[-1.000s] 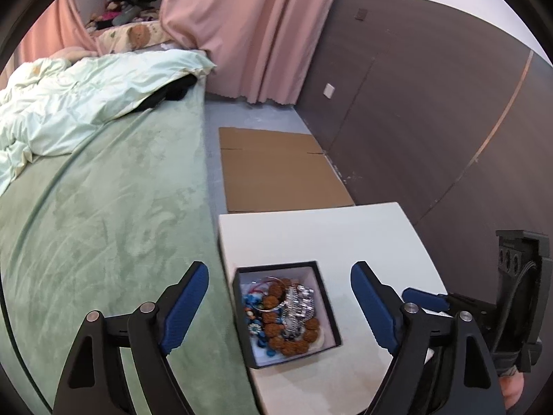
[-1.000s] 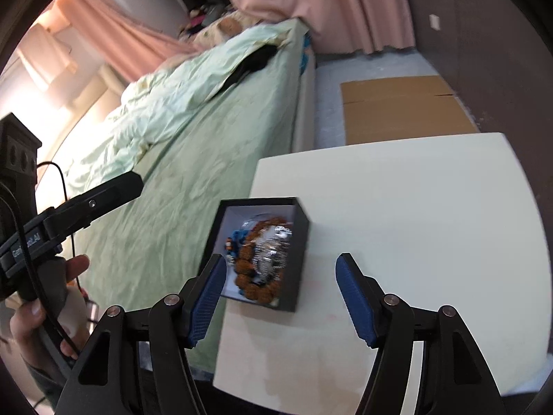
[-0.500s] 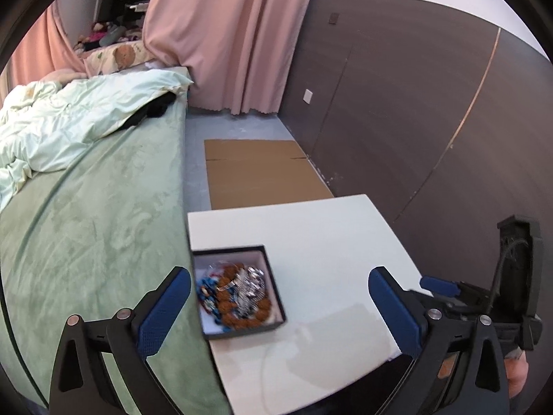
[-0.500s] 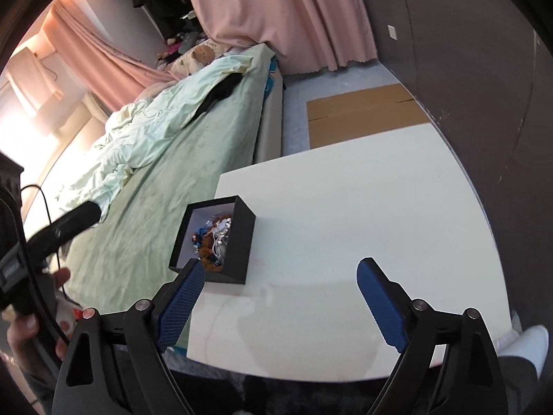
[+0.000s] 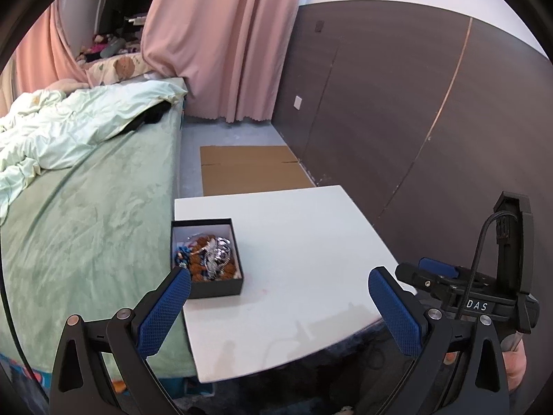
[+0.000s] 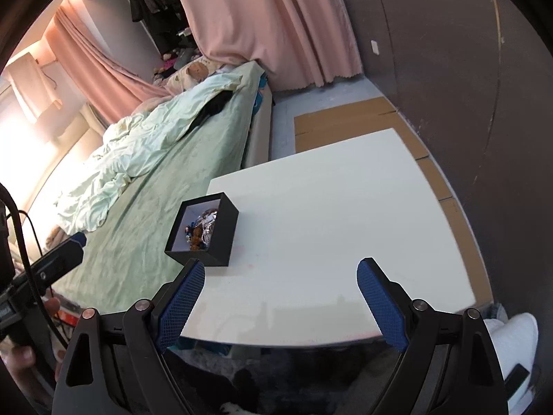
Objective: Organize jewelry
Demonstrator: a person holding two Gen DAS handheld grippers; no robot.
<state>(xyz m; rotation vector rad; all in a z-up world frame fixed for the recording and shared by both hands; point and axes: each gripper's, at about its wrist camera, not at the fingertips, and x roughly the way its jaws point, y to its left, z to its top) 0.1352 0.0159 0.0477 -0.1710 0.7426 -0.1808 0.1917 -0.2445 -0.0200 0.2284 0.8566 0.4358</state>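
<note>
A small black box with a white lining stands near the left edge of a white table. It holds a heap of jewelry: brown bead strands, silver chain, blue beads. The box also shows in the right wrist view, with the jewelry inside. My left gripper is open and empty, held back above the table's near edge. My right gripper is open and empty, also held back over the near edge. The right gripper's body shows at the right of the left wrist view.
A bed with a green cover and a pale duvet runs along the table's left side. Flat cardboard lies on the floor beyond the table. A dark panelled wall stands to the right. Pink curtains hang behind.
Both grippers have pulled back and up from the box. It now looks smaller and farther, and more of the table shows. Both stay open and empty.
</note>
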